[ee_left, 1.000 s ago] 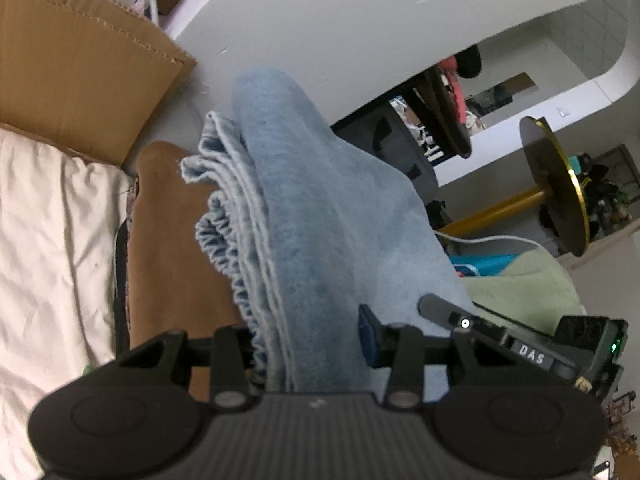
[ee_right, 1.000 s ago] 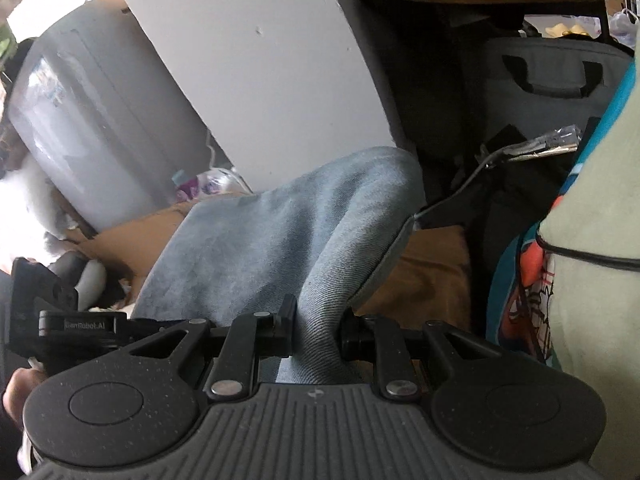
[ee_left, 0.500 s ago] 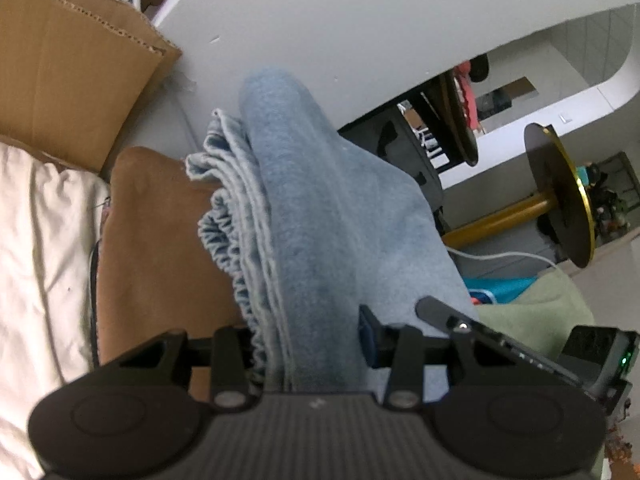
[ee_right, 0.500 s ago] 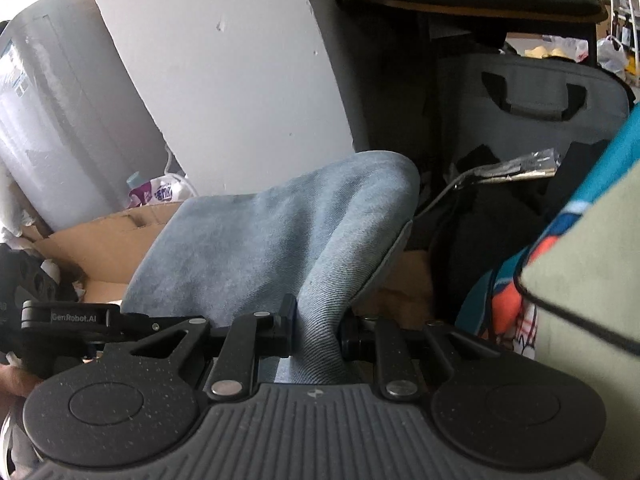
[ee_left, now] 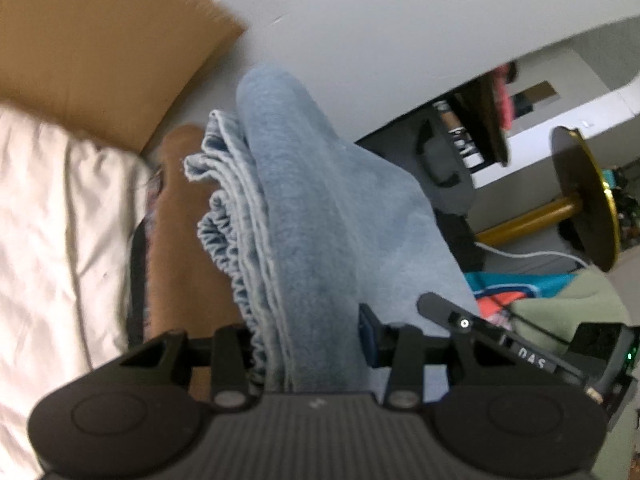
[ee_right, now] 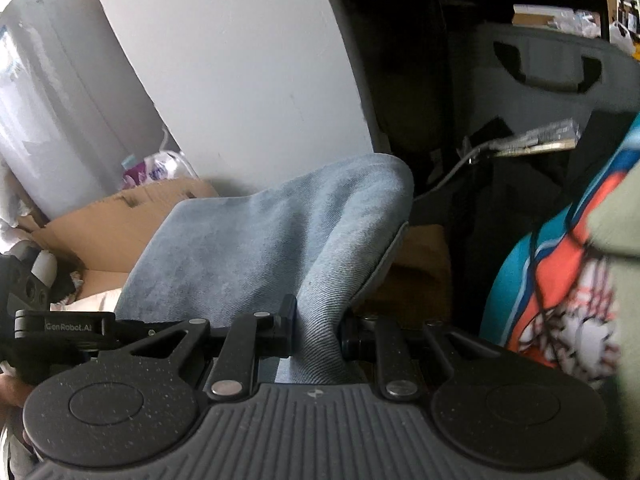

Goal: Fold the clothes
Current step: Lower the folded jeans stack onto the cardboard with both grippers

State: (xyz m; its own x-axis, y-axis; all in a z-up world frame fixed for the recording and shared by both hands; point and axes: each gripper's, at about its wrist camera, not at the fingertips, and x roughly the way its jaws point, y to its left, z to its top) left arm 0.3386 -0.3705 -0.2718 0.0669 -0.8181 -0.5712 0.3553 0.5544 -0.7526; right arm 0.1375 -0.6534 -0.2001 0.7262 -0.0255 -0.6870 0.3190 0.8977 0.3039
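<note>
Left tool (ee_left: 310, 354) clamped on folded blue denim garment (ee_left: 320, 216), right tool (ee_right: 318, 330) clamped on same garment, cardboard box (ee_left: 100, 52) behind it

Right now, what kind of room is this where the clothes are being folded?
Probably a cluttered home room or storage corner. A cardboard box and a grey carry bag stand about, and other clothes lie heaped beside the blue denim garment being folded.

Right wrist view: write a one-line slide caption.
Right gripper pinches a folded blue denim garment above a cardboard box.
</note>
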